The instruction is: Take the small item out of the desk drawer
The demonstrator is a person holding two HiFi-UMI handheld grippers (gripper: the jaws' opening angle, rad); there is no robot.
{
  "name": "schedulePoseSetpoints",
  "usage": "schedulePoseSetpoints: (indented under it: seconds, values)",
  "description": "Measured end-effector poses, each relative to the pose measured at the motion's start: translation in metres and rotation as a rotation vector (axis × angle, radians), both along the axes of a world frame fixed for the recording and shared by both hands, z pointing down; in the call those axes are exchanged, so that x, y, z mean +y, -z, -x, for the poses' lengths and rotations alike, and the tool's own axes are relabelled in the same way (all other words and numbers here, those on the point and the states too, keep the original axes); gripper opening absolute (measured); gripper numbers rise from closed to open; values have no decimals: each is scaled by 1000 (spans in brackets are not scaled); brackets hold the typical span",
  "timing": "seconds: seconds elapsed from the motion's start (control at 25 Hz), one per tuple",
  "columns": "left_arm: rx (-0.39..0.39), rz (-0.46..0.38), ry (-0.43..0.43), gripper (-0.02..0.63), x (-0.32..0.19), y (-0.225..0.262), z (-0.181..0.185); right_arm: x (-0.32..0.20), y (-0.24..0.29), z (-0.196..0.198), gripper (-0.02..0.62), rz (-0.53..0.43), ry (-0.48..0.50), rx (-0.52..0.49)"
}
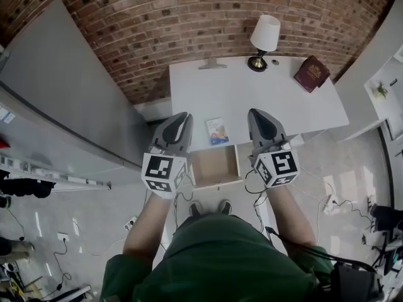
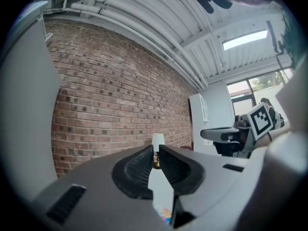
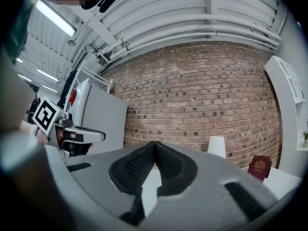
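Between left gripper (image 1: 182, 117) (slightly parted, empty) and right gripper (image 1: 257, 113) (clenched, empty): small printed item (image 1: 217, 131) on desktop (image 1: 289, 106), just beyond open drawer (image 1: 216, 167).

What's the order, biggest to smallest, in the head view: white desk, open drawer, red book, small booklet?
white desk
open drawer
red book
small booklet
The last two look close, and the book sits farther away.

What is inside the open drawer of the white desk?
The open brown drawer shows only a bare bottom; no item is visible. Any part still under the white desk top is hidden.
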State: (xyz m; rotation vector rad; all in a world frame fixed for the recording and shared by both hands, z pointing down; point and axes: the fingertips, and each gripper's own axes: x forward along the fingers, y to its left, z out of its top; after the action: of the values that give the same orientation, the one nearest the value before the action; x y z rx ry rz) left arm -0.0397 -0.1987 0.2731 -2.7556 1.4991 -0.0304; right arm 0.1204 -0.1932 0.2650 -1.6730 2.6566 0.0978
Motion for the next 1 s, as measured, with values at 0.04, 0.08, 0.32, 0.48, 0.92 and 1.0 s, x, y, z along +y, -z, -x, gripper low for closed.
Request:
schedulePoseSetpoints:
  seconds: [0.04,0.08,0.32,0.48,0.92,1.0]
  values:
    - [-3,4,1,34,0,-2,0,-1,0,-1,2,0,3,0]
    - [-6,8,3,34,-1,-4,-1,-2,0,-1,2,1,6,1]
    - [-17,15,13,34,-4,-6,-7,-5,-2,-7,2,6,26,8]
    - [-21,19,22,34,-4,-9,-11,-7,-3,-8,2,4,42,12]
    - [-34,19,44,34,-3,-11,-27,-8,-7,-22,2,11,75,3]
    - [-36,19,46,34,-4,-12,-31,-9,-8,-26,2,12,79,1]
